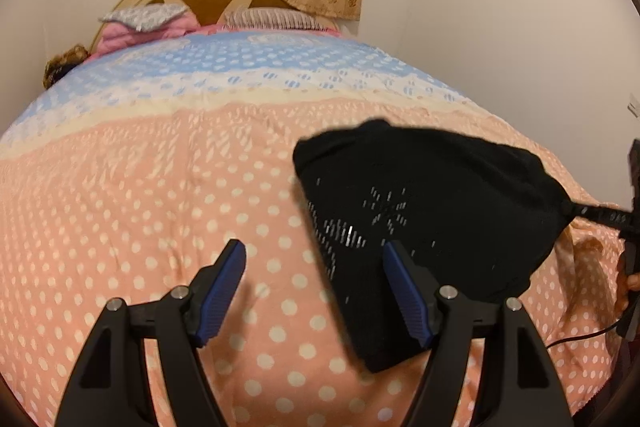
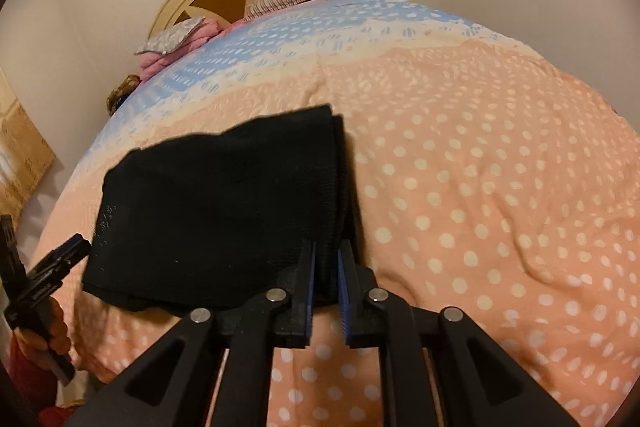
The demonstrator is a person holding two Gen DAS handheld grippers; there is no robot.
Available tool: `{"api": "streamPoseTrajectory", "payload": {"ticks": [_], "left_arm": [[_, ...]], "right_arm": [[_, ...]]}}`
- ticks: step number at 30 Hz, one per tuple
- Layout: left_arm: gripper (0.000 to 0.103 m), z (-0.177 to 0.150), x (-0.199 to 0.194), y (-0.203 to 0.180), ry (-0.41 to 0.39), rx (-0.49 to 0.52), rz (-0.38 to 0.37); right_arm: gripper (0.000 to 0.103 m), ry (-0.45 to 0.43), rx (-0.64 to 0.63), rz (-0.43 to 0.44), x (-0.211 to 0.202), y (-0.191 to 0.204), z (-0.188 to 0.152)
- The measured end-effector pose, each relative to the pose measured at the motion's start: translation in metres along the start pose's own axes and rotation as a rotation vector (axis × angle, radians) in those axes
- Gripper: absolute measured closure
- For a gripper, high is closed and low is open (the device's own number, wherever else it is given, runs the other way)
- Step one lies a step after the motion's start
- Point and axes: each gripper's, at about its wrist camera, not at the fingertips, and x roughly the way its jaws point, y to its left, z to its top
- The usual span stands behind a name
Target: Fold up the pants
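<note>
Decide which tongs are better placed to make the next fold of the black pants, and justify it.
Right, probably. The right tongs are nearly closed on the folded edge of the black pants, so they can lift it. The left tongs stand wide open over the bedspread, gripping nothing.

Black left claw [image 1: 314, 263], blue ribbed pads [image 1: 224, 291], silver screws, red sleeve [image 2: 24, 375]

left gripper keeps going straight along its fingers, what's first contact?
Likely the left edge of the folded black pants, which lies between the open left gripper fingers; otherwise the dotted bedspread. Depth is unclear.
</note>
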Motion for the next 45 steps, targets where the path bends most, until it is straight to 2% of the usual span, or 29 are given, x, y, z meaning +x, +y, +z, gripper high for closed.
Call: {"api": "streamPoseTrajectory", "payload": {"ticks": [4, 7, 10, 13, 15, 16, 18, 20, 23, 24, 28, 29, 33, 35, 37, 40, 45], "left_arm": [[0.029, 0.024, 0.004, -0.014, -0.052, 0.063, 0.019], [0.028, 0.043, 0.017, -0.019, -0.062, 0.036, 0.026], [0.027, 0.058, 0.046, -0.022, 0.008, -0.021, 0.040], [0.026, 0.056, 0.078, -0.018, 0.074, -0.046, 0.141], [0.020, 0.048, 0.097, -0.008, 0.138, -0.068, 0.151], [0.012, 0.045, 0.100, -0.002, 0.147, -0.090, 0.140], [0.008, 0.044, 0.097, 0.009, 0.145, -0.142, 0.118], [0.008, 0.046, 0.087, 0.018, 0.153, -0.183, 0.076], [0.008, 0.044, 0.054, 0.025, 0.068, -0.176, 0.092], [0.008, 0.044, 0.046, 0.025, 0.042, -0.168, 0.097], [0.008, 0.029, 0.026, 0.032, -0.018, -0.168, 0.088], [0.008, 0.026, 0.030, 0.032, -0.003, -0.176, 0.072], [0.008, 0.015, 0.050, 0.028, 0.070, -0.222, 0.027], [0.008, 0.010, 0.058, 0.025, 0.104, -0.243, -0.002], [0.006, 0.006, 0.058, 0.019, 0.099, -0.233, 0.003], [0.005, 0.006, 0.059, 0.009, 0.116, -0.205, 0.005], [0.005, 0.006, 0.057, -0.002, 0.125, -0.189, -0.066]], "right_arm": [[0.089, -0.194, -0.023, -0.055, -0.033, 0.012, 0.014], [0.089, -0.231, -0.085, -0.046, -0.025, 0.029, 0.035], [0.089, -0.192, -0.081, -0.017, 0.007, 0.037, 0.051], [0.089, -0.073, -0.035, -0.003, 0.063, 0.029, 0.056], [0.088, -0.061, 0.010, 0.027, 0.082, 0.020, 0.051], [0.088, -0.083, 0.044, 0.064, 0.084, 0.013, 0.050], [0.088, -0.089, 0.141, 0.161, 0.082, -0.004, 0.051], [0.088, -0.095, 0.211, 0.243, 0.072, -0.016, 0.050], [0.087, -0.179, 0.273, 0.294, 0.039, -0.027, 0.044], [0.086, -0.199, 0.277, 0.296, 0.028, -0.031, 0.039], [0.051, -0.218, 0.283, 0.257, 0.003, -0.036, 0.018], [0.049, -0.213, 0.271, 0.260, 0.003, -0.034, 0.013], [0.049, -0.155, 0.249, 0.236, 0.019, -0.027, 0.004], [0.049, -0.100, 0.251, 0.233, 0.032, -0.023, 0.007], [0.049, -0.058, 0.238, 0.196, 0.040, -0.021, 0.008], [0.049, -0.031, 0.244, 0.216, 0.042, -0.017, 0.002], [0.049, -0.006, 0.205, 0.198, 0.047, -0.005, -0.001]]}}
